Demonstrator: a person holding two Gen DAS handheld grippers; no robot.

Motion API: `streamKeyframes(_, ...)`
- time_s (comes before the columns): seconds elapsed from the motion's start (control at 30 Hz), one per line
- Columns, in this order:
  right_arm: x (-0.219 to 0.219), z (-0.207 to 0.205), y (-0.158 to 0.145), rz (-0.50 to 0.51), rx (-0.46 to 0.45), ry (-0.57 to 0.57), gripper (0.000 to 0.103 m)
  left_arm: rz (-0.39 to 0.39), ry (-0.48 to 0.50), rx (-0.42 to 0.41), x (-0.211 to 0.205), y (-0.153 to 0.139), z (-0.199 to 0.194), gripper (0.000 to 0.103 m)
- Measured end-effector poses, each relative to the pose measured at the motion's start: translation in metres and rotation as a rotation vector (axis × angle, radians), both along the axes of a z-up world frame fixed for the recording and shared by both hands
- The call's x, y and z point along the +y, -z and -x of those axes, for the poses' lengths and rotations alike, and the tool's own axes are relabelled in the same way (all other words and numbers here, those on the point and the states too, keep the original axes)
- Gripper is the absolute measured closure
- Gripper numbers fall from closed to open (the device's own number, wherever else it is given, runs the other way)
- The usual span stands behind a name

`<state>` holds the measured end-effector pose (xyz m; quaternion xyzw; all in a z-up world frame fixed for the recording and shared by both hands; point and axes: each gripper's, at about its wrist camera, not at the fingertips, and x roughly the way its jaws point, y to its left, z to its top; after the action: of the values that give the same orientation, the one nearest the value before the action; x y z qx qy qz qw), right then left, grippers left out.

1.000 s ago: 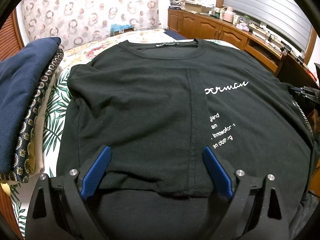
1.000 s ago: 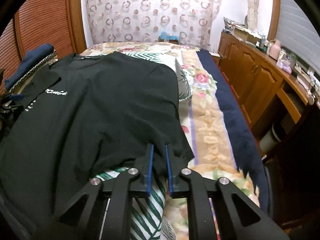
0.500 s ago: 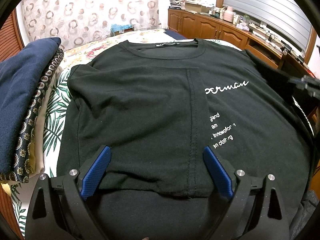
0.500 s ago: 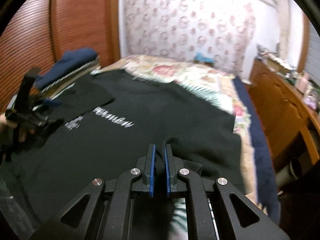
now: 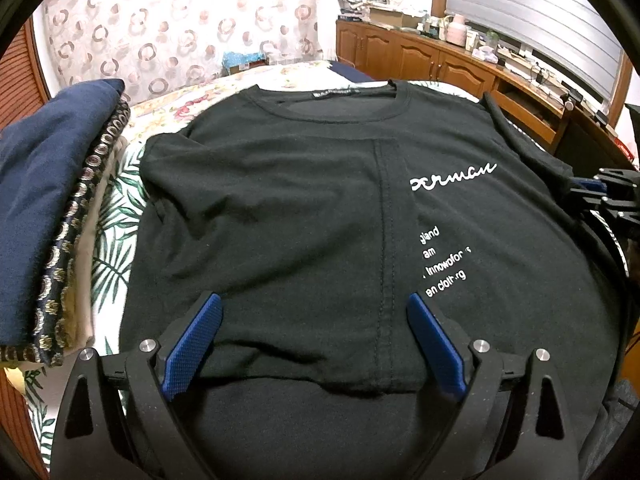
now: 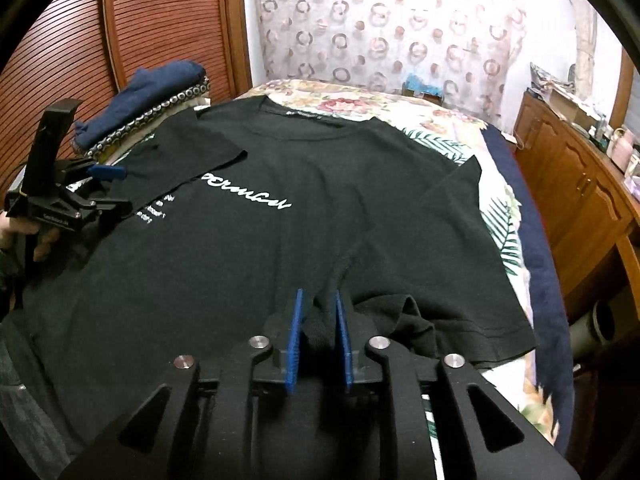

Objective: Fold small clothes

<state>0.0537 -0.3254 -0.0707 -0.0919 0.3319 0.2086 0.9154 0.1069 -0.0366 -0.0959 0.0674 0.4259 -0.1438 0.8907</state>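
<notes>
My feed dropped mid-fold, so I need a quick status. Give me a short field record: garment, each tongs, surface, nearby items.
garment: black T-shirt, flat, one side folded over the chest
left tongs: open wide, empty, above the folded hem
right tongs: opening, bunched shirt fabric between the pads
surface: floral bedspread
nearby: stack of folded clothes beside the shirt

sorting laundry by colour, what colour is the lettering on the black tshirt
White lettering on the black t-shirt, clearest in the left wrist view.
</notes>
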Motion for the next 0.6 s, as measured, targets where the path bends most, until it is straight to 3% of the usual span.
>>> streamKeyframes(0.13,-0.004,0.014,-0.018,-0.033,-0.042,0.013,0.054,0.007,-0.013,-0.049,0.001,-0.012,0.007,0.009)
streamKeyframes(0.3,-0.026,0.010,-0.024,-0.024,-0.068,0.104,0.051,0.061,-0.016,-0.107,0.001,-0.032,0.018,0.009)
streamKeyframes(0.6,-0.056,-0.026,0.002,0.000,-0.006,0.239,0.051,0.105,0.004,-0.165,-0.010,-0.049,0.033,0.009)
